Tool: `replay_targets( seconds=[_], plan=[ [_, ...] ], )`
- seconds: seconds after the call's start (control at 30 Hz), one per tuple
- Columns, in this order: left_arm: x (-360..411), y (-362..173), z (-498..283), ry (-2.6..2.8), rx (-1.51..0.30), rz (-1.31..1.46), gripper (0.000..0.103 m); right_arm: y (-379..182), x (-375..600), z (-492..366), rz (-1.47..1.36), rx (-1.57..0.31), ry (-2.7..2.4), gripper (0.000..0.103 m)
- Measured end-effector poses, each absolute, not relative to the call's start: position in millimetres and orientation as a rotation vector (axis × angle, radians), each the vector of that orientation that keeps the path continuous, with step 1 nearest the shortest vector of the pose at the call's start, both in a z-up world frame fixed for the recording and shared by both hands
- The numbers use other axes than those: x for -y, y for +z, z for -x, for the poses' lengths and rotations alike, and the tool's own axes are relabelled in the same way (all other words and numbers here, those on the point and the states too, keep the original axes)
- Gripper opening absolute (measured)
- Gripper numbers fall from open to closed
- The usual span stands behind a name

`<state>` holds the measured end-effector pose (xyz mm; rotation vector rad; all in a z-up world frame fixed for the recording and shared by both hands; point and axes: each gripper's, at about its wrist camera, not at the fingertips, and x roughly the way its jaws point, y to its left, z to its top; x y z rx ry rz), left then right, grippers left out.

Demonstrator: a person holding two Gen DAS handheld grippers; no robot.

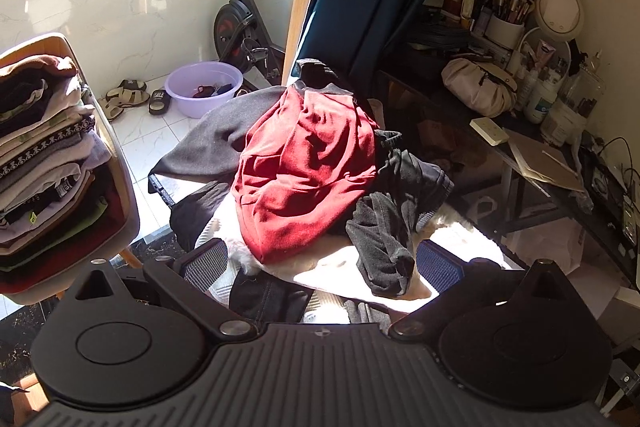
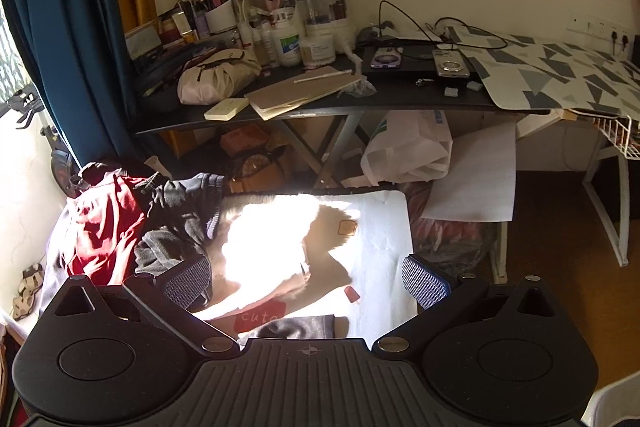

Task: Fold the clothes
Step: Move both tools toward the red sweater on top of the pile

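Beyond both grippers' spread, empty fingers [image 1: 208, 261], dark clothes [image 1: 212, 91] inside lilac basin [image 1: 178, 79].

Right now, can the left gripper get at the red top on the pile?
Probably yes. The left gripper is open and empty, and the red top lies on top of the pile just ahead. Only a dark grey garment drapes beside it, not over it.

The word "cute" reads on a red patch [image 2: 259, 315] of the white cloth [image 2: 384, 247], at six o'clock.
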<state>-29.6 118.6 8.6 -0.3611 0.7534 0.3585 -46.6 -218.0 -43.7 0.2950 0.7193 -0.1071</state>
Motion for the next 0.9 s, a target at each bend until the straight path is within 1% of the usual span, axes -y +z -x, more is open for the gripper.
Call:
replay_targets(
  seconds=[0.13,0.4,0.77,0.9],
  plan=[
    [-118.1,9.2,26.1,0.369,-0.746,0.322,0.102,-48.5,217.3,45.3,-0.323,-0.728,-0.085,0.102],
    [-115.6,14.4,18.5,0.382,-0.713,0.209,0.103,-49.2,198.6,42.9,-0.246,-0.71,-0.061,0.102],
    [-162.0,18.9,34.4,0.434,-0.671,0.323,0.102,-63.7,206.0,31.2,-0.303,-0.785,-0.119,0.102],
    [-173.0,10.0,31.7,0.435,-0.693,0.334,0.103,-76.2,212.0,22.8,-0.341,-0.812,-0.174,0.102]
  ],
)
